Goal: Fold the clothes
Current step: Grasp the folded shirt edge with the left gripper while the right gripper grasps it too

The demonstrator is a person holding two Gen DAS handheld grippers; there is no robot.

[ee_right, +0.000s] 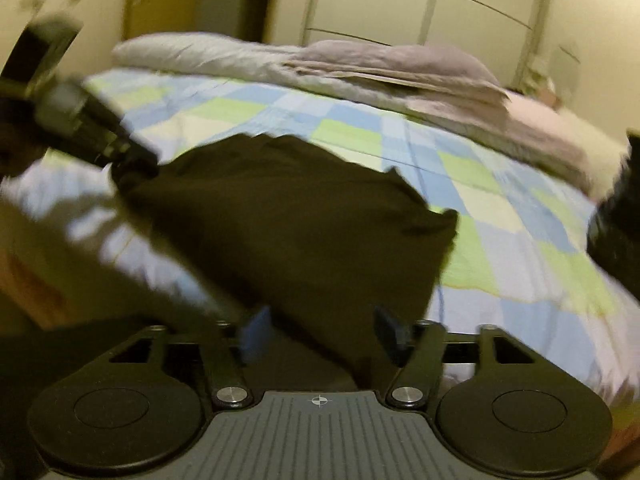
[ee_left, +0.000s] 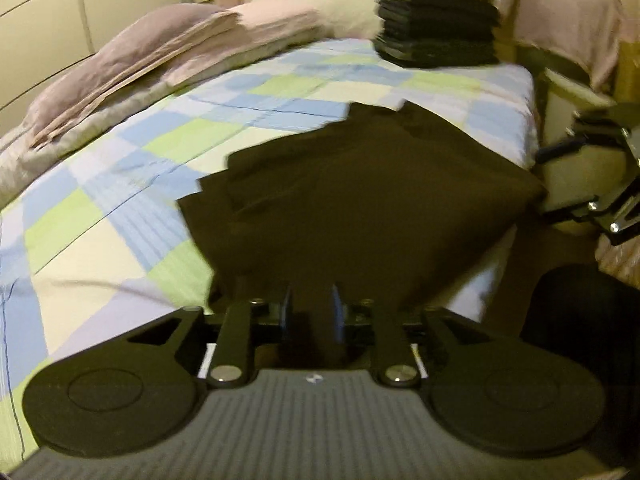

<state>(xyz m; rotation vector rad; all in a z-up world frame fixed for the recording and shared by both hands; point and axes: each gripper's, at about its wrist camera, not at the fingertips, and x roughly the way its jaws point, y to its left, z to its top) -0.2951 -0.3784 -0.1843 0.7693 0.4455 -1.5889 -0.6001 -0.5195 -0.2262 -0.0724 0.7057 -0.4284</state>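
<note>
A dark brown garment point(ee_left: 360, 192) lies partly folded on the checked bedspread point(ee_left: 120, 200) near the bed's near edge. My left gripper point(ee_left: 311, 312) is shut on its near edge and holds the cloth between the blue pads. The right gripper point(ee_left: 600, 176) shows at the far right of the left wrist view, off the bed's side. In the right wrist view the garment point(ee_right: 288, 232) runs up to my right gripper point(ee_right: 320, 332), whose fingers stand apart with the cloth's corner between them. The left gripper point(ee_right: 120, 160) shows at the upper left, gripping the cloth's far corner.
A tall stack of folded dark clothes point(ee_left: 436, 16) stands at the far end of the bed. Folded pink and lilac bedding point(ee_left: 168, 48) lies along the left side. A pink towel point(ee_left: 560, 20) hangs at the right. Wardrobe doors point(ee_right: 420, 4) stand behind the bed.
</note>
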